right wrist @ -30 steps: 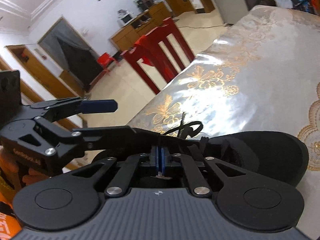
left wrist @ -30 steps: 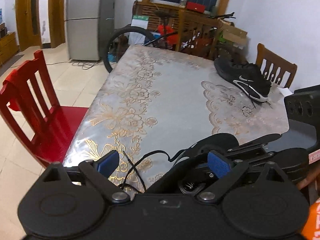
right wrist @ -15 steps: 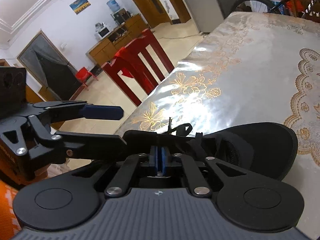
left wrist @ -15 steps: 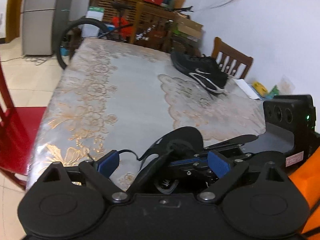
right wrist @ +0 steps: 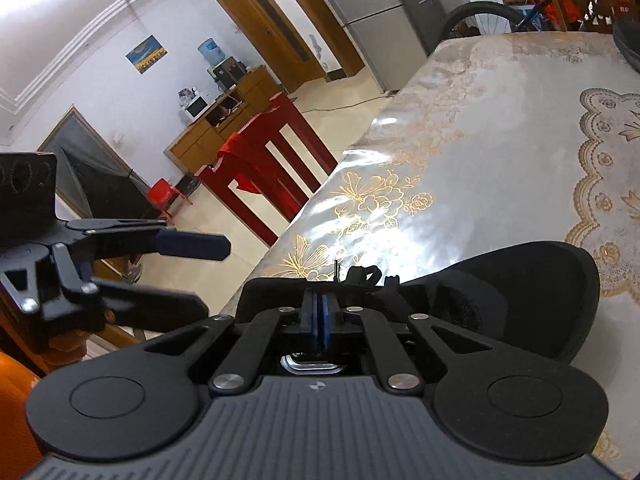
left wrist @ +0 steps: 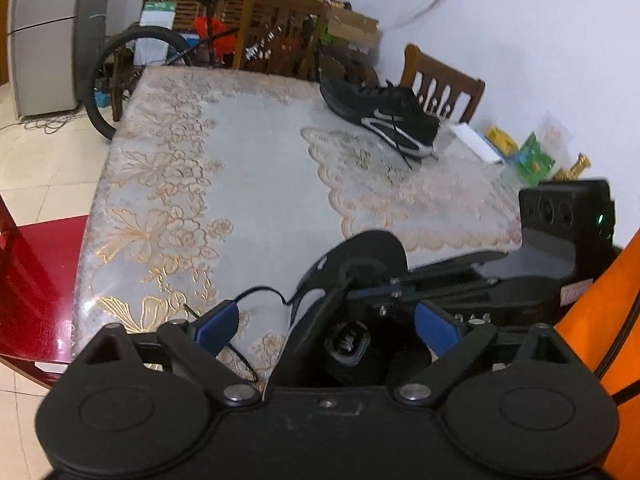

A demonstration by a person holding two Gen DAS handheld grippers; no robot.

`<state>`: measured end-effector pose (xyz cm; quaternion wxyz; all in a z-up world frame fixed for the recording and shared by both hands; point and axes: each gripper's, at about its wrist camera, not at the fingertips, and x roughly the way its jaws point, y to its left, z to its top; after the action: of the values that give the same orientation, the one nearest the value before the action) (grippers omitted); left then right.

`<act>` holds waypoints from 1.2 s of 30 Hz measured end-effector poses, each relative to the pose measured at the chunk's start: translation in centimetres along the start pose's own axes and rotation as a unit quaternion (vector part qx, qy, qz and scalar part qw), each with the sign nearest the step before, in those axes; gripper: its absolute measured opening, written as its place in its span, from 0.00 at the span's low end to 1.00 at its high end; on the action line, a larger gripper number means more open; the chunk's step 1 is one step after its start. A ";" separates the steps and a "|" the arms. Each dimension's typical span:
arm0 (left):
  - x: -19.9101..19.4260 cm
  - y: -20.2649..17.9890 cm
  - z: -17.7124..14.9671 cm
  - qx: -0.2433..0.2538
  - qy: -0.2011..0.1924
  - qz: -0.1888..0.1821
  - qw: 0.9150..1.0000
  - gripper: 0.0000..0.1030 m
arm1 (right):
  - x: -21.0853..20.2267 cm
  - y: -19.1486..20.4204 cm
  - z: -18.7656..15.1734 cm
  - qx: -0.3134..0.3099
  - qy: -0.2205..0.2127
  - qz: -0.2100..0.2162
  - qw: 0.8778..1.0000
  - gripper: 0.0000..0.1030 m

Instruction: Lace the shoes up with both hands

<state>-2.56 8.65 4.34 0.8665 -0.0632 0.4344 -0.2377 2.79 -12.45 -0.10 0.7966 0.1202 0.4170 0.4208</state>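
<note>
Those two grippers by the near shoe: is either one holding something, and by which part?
The left gripper is open, holding nothing. The right gripper is shut at the near shoe, by its lace; what its pads pinch cannot be told.

**Two black shoes and a loose lace on the bench**

The near black shoe (left wrist: 360, 264) is lying at the front edge of the bench, its rounded toe pointing away toward the far end. Its thin black lace (left wrist: 260, 292) is trailing off to the left in a loose curve over the cloth. The second black shoe (left wrist: 380, 116), marked with a white stripe, is sitting well apart at the far right corner, its laces hanging loose.
</note>
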 end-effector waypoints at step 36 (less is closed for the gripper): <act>3.5 0.9 -3.5 0.106 -0.053 0.057 0.991 0.60 | -1.9 1.5 2.8 -0.140 0.119 0.028 0.983 0.34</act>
<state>-3.18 8.13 -0.61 0.9021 0.0419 0.3634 -0.2290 3.47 -12.54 3.56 0.7382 -0.0316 0.4418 0.5088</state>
